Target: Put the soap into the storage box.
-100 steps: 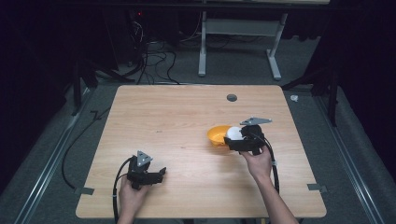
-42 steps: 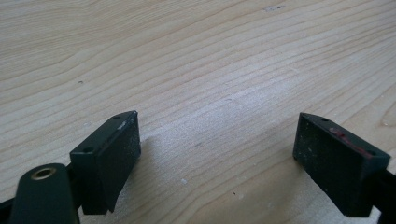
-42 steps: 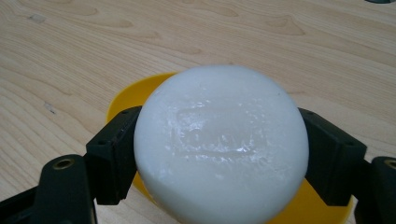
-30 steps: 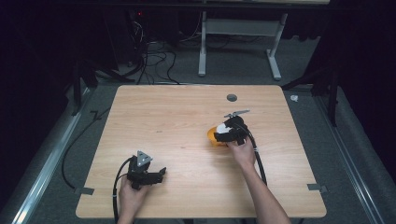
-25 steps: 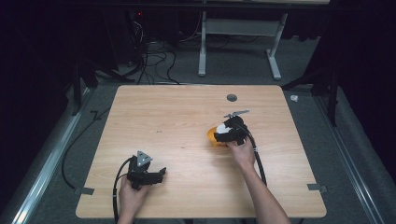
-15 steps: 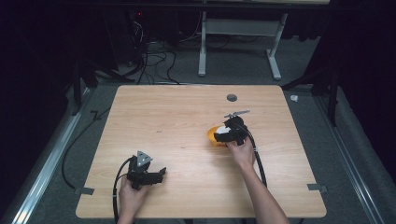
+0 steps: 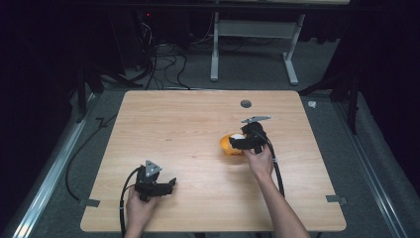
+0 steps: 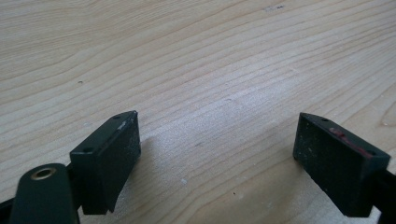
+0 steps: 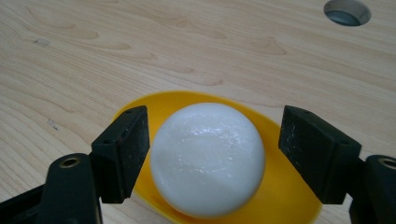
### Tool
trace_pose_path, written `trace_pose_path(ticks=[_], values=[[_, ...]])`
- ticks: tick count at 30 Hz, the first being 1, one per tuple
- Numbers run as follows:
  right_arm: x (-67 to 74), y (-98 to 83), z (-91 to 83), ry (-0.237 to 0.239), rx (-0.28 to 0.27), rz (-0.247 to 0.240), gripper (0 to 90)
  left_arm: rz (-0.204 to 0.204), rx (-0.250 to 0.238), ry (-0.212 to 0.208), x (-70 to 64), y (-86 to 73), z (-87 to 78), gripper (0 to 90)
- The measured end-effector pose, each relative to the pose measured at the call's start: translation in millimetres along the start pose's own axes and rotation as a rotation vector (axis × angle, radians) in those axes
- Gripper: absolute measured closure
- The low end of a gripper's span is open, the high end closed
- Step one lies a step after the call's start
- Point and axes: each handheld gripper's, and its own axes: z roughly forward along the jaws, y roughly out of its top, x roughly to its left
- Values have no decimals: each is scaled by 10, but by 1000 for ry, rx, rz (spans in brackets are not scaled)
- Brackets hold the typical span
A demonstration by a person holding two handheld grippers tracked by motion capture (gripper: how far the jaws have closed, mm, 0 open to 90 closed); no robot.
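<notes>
Right gripper (image 9: 212,149) fingers just closing around the glossy white ball (image 9: 208,158) in the shallow yellow plastic dish (image 9: 285,196), not yet clamped. Lift remains. Left gripper (image 8: 217,158) wide, empty, idle on worktop (image 8: 196,56).

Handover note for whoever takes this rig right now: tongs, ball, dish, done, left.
Right tongs: jaws have just been closing around the white ball; left pad at the ball, a gap still shows at the right pad, so no firm grip yet.
Left tongs: open over bare table, near the front-left edge, nothing between the jaws.
Ball sits in the yellow dish, right of table centre.
Done: right tongs lined up on the ball.
Left: probably finish closing, then lift the ball out.
</notes>
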Motion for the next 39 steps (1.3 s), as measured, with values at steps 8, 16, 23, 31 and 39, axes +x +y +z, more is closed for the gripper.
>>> trace_pose_path(ticks=[8, 16, 23, 31, 39], values=[[-23, 6, -106, 5, -34, -4, 269, 0, 0, 0, 0, 0, 0, 154], [-26, 3, -178, 12, -53, -6, 276, -2, 0, 0, -1, 0, 0, 154], [-50, -8, -233, 11, -64, -3, 278, -2, -1, 0, -2, 0, 0, 154], [-86, -39, -315, 0, -75, -14, 280, -2, -1, 0, -2, 0, 0, 154], [-168, -96, -371, -6, -85, 3, 282, -2, -1, 0, -2, 0, 1, 154]])
